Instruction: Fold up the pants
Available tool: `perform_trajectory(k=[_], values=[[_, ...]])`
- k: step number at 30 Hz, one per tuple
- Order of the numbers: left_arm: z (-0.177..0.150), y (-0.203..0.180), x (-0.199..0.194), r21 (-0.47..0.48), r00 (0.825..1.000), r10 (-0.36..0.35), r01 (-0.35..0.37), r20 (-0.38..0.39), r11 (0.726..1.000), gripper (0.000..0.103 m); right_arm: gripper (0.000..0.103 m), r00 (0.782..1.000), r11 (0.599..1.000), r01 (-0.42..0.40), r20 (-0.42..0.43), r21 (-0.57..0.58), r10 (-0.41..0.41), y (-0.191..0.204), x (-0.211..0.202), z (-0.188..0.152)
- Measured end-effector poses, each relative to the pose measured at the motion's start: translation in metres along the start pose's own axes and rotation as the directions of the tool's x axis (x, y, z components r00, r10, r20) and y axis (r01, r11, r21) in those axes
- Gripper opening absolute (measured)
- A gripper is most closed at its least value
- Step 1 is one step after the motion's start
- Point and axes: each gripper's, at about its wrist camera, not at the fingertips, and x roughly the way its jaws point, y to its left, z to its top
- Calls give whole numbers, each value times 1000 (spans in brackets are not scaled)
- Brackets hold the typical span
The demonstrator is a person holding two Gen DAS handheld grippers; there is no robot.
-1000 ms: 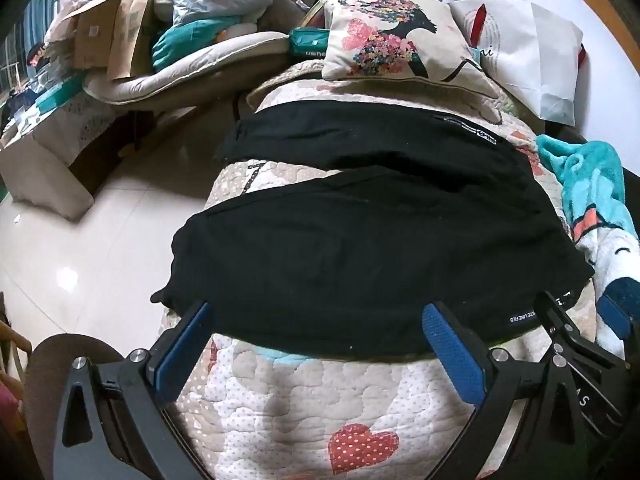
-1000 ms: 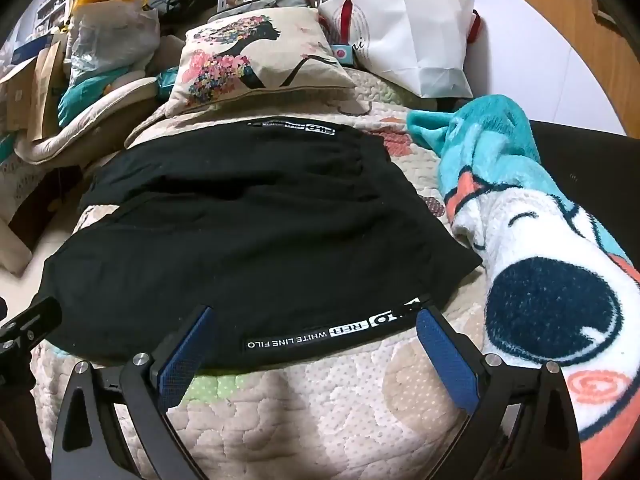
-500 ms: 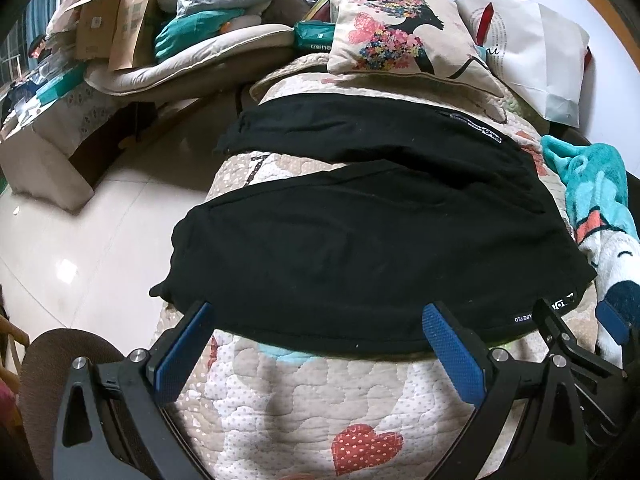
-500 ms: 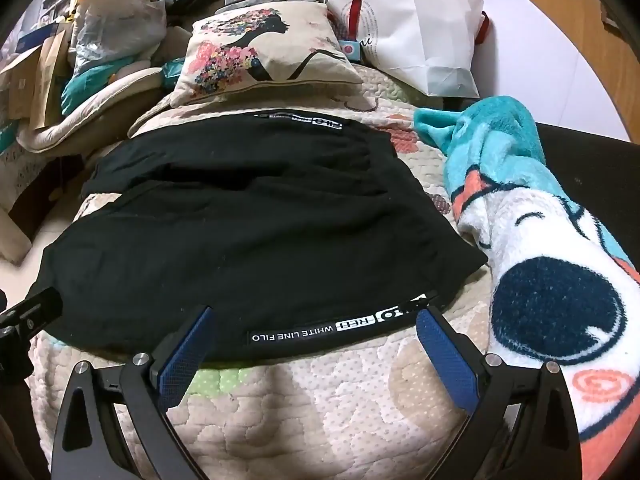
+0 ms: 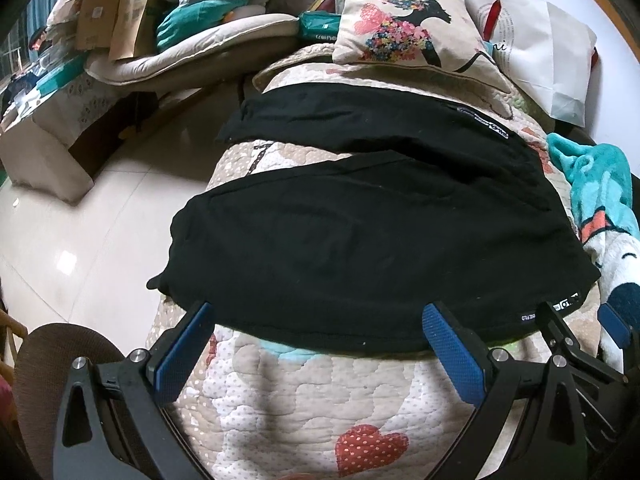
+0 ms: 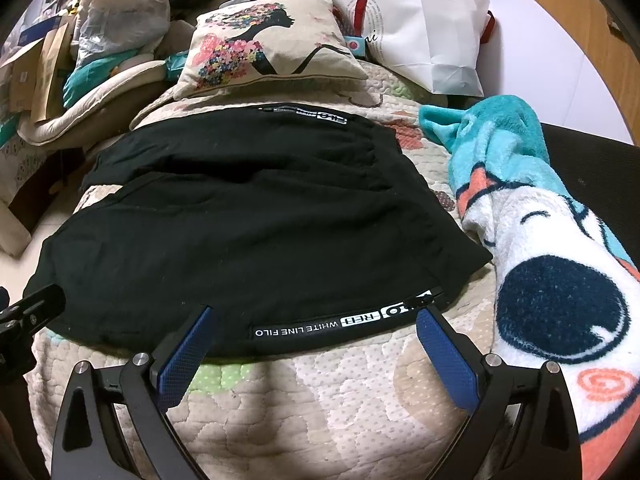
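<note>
I have the black cotton pants spread flat across the quilted pastel bedspread, filling twelve o'clock in both views, legs splayed so an edge is reachable. My left gripper and right gripper both sit spread wide, holding nothing, poised at the near hem, probably to pinch it.

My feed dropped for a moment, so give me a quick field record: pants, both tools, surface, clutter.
pants: black pants spread flat, white-lettered strip toward the right tool
left tool: left tool open, at near hem, holding nothing
right tool: right tool open, at lettered edge
surface: quilted bedspread
clutter: cushion beyond pants, fleece blanket at right
</note>
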Motion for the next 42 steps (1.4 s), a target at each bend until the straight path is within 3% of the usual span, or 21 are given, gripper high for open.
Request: perform_trajectory(k=[29, 42], values=[[0, 8, 10, -34, 999, -8, 6, -40, 999, 103, 102, 1000, 1000, -1, -13, -11, 1, 3, 6, -5], [-2, 13, 25, -71, 993, -17, 8, -121, 997, 103, 102, 1000, 1000, -3, -28, -15, 3, 6, 6, -5]])
